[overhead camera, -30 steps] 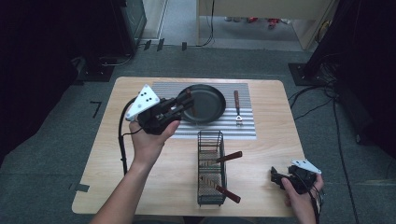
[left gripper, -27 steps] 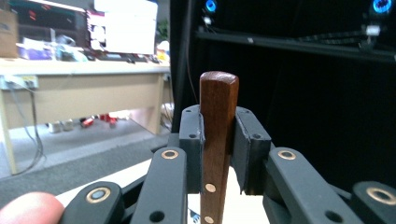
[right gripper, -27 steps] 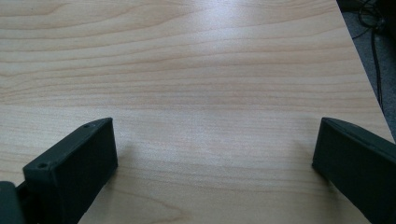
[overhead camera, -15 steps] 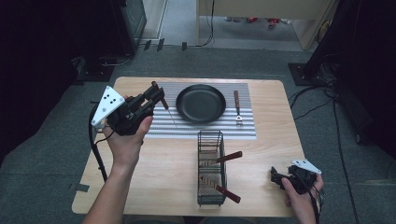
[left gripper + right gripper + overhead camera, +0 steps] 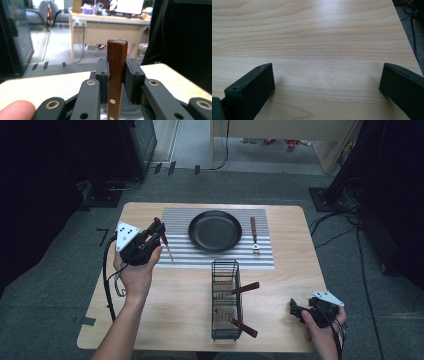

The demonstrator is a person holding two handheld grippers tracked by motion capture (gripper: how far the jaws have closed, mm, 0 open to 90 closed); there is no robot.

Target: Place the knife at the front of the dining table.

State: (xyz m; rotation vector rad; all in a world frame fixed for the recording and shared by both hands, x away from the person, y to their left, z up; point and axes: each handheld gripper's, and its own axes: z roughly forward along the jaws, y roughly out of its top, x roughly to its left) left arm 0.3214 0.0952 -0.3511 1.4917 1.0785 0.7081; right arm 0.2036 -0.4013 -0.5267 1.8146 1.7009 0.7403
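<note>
The pale wooden worktop (image 5: 175, 305) carries a grey striped mat (image 5: 265, 257) along its far half, and on that mat sits a round black frying pan (image 5: 215, 230), which holds nothing. Just right of the pan, on the same mat, lies a wooden-handled utensil (image 5: 254, 234) with its metal end pointing toward the person. Nearer the person, a black wire basket (image 5: 225, 299) stands partly on the mat's near edge and holds two more wooden-handled utensils (image 5: 241, 288), their handles sticking out to the right over its rim; the lower one (image 5: 244, 328) reaches past the basket's near corner. Over the left end of the mat the left tongs (image 5: 159, 231) are raised off the worktop and clamped on a wooden-handled knife (image 5: 116, 72), handle up between the black jaws, its blade slanting down toward the mat. At the worktop's near right corner the right tongs (image 5: 295, 308) rest low with jaws spread wide and nothing between them. No writing or brand mark can be read anywhere.
</note>
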